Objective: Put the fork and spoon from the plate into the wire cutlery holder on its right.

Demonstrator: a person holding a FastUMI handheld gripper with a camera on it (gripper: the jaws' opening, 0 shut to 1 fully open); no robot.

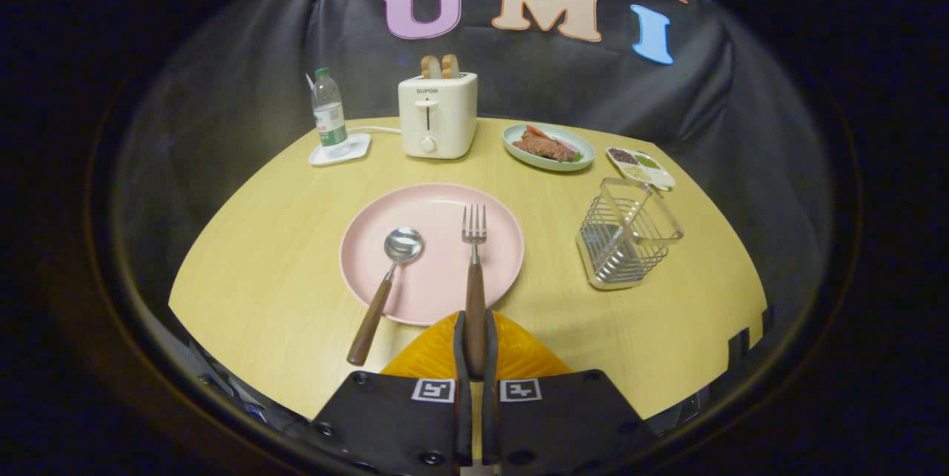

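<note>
Looking along the fingers in the gripper view, the gripper (475,346) is seen nearly closed, with both fingers pressed on the wooden handle of the fork (474,268). The fork's tines are laid on the pink plate (371,268), handle end held between the fingers. The spoon (389,279) is left on the plate too, its handle hanging over the near rim onto the table (259,276).

So the fork pickup is judged to be the step in hand, nothing delivered yet. Next, the fork probably needs to be lifted, carried right and tipped so it can be dropped into the wire cutlery holder (626,235).

Writing-wise, "SUPOR" can be read on the toaster (437,116). The bottle (328,116) label is too small to be read.
</note>
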